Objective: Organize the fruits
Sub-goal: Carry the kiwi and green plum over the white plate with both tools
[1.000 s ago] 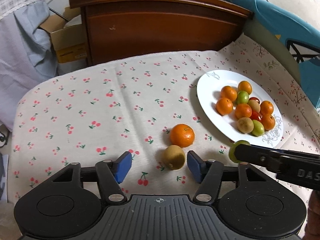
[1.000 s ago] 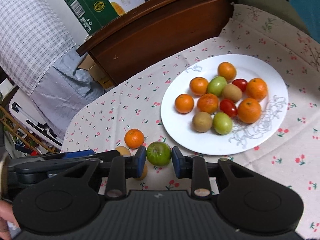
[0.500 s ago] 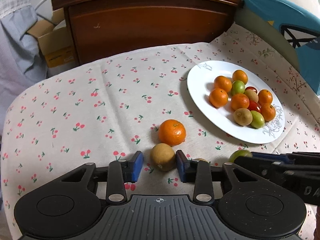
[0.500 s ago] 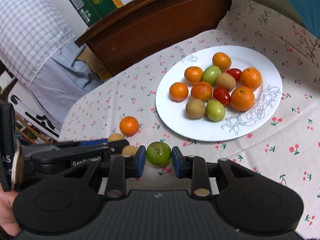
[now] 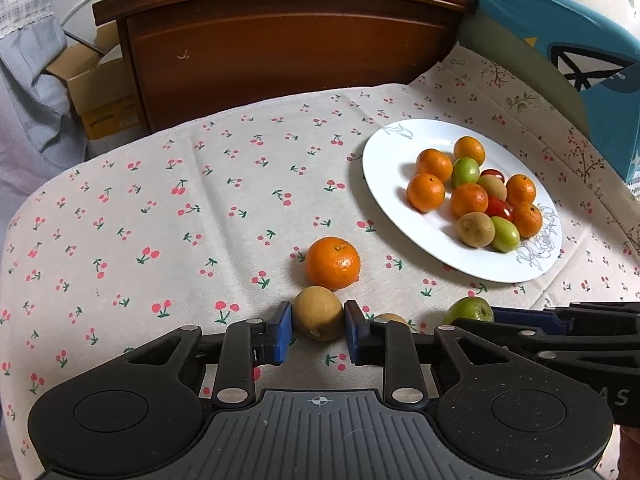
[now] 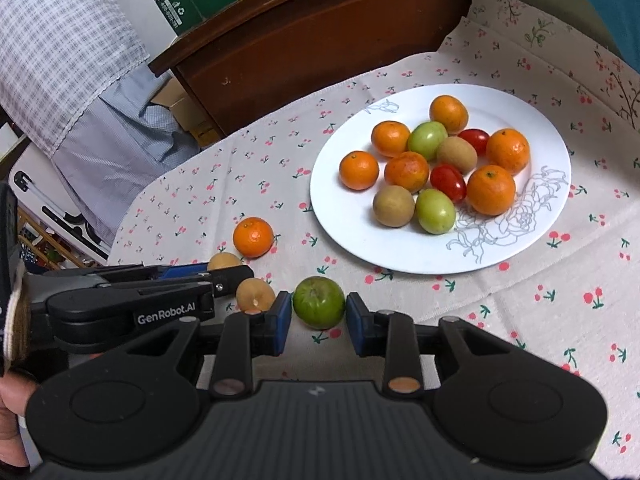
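My left gripper (image 5: 317, 320) is shut on a brown kiwi (image 5: 318, 312) that rests on the cherry-print cloth. Just beyond it lies a loose orange (image 5: 332, 262). A second small brown fruit (image 5: 390, 317) peeks out behind the left gripper's right finger. My right gripper (image 6: 318, 312) is shut on a green tomato (image 6: 319, 302), also low on the cloth. The white plate (image 6: 360, 236) ahead and to the right holds several oranges, green and red tomatoes and kiwis. In the right wrist view the left gripper reaches in from the left, its kiwi (image 6: 224, 260) partly hidden.
A dark wooden headboard (image 5: 280, 48) stands along the far edge of the cloth. A cardboard box (image 5: 100, 92) and hanging fabric are at the far left. A blue cushion (image 5: 560, 52) rises at the right. A hand (image 6: 12, 400) holds the left gripper.
The left gripper's jaws have come together onto the kiwi, which stood loose between them before. The right gripper has kept its hold on the green tomato and barely shifted.
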